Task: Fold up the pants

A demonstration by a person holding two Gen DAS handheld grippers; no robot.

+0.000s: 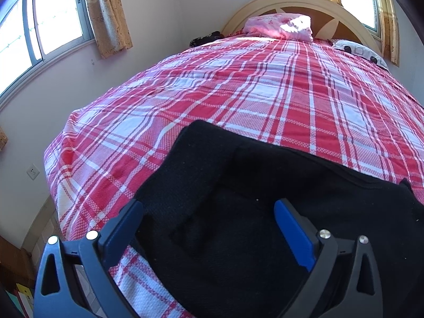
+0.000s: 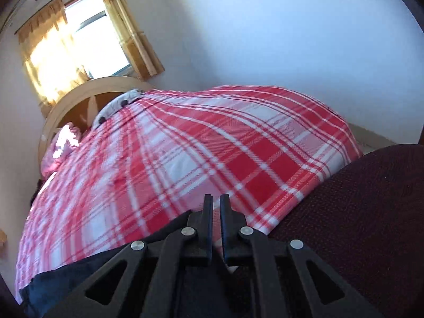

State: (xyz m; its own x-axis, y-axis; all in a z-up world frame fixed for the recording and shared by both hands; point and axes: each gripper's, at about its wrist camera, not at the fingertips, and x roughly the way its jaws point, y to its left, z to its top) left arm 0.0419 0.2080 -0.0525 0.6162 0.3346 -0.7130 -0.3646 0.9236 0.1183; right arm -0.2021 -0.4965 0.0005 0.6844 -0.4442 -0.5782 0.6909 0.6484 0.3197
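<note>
Black pants [image 1: 259, 198] lie on the near end of a bed with a red and white plaid cover [image 1: 238, 92]. My left gripper [image 1: 209, 209] is open, its blue-padded fingers [image 1: 294, 228] spread wide just above the pants, holding nothing. In the right wrist view my right gripper [image 2: 216, 204] has its black fingers nearly together with a thin gap and nothing seen between them, over the plaid cover [image 2: 198, 145]. A strip of the dark pants [image 2: 66, 278] shows at the lower left, mostly hidden by the gripper body.
A pink pillow [image 1: 281, 26] and a patterned pillow [image 1: 360, 51] lie by the curved headboard [image 1: 291, 0]. Windows with yellow curtains [image 1: 108, 13] flank the bed. A dark red knitted sleeve or garment [image 2: 357, 212] fills the right wrist view's lower right. Floor and a wall socket [image 1: 33, 171] lie left.
</note>
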